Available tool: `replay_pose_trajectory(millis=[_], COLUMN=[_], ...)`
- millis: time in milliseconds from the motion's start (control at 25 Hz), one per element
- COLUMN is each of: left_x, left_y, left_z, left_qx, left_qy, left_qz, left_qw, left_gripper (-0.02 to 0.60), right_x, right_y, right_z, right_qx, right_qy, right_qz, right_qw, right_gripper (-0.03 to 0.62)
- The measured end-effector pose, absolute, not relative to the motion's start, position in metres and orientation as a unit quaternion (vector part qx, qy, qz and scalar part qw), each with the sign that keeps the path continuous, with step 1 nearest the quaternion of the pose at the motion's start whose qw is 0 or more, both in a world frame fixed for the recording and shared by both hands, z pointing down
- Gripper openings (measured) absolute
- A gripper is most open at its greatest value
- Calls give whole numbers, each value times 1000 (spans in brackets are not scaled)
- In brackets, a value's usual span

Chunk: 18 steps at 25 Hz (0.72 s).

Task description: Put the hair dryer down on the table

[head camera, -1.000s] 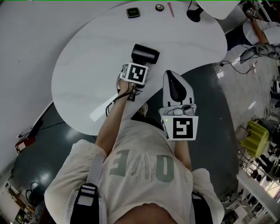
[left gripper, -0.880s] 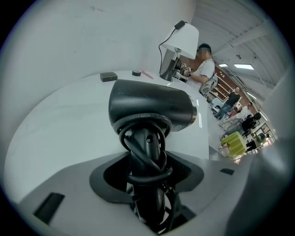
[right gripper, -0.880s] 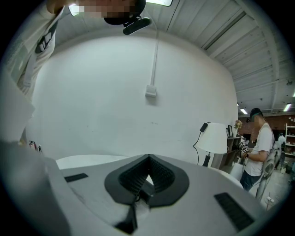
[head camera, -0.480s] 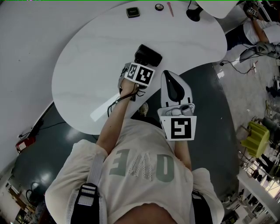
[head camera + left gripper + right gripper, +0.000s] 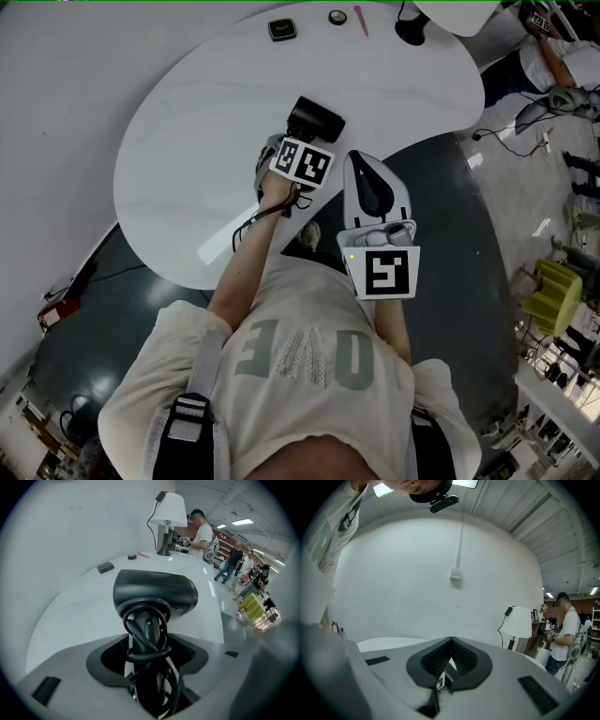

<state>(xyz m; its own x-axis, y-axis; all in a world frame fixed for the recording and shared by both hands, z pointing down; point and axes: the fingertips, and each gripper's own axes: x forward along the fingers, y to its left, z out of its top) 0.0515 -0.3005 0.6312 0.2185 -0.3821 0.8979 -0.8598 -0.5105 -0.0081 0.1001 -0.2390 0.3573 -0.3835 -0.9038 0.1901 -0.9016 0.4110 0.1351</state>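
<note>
Hair dryer [image 5: 154,595] handle sits gripped in your left gripper [image 5: 146,667], jaws just easing wider, over the table [image 5: 187,122]; your right gripper [image 5: 446,679] is closed, empty.

Soft, even indoor light; gripper views fisheye-bent with dark corners

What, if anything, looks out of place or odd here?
The hair dryer has its cord looped round the handle, so loops lie between the jaws of the left gripper, which have just been opening with the handle between them. Nothing else stands out.
</note>
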Motion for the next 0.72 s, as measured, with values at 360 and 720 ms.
replay_pose_trajectory(millis=[360, 720], left_x=[46, 38], left_y=[-299, -297], left_z=[629, 613], left_qx=[729, 730], left_qy=[-441, -458], left_qz=[452, 428], left_qw=[267, 273], left_gripper=[272, 308], right_x=[102, 103], right_y=[-231, -225], right_z=[351, 345], right_qx=[545, 546], right_qy=[-831, -831], right_qz=[-5, -11], right_qw=[110, 105], right_gripper=[3, 3])
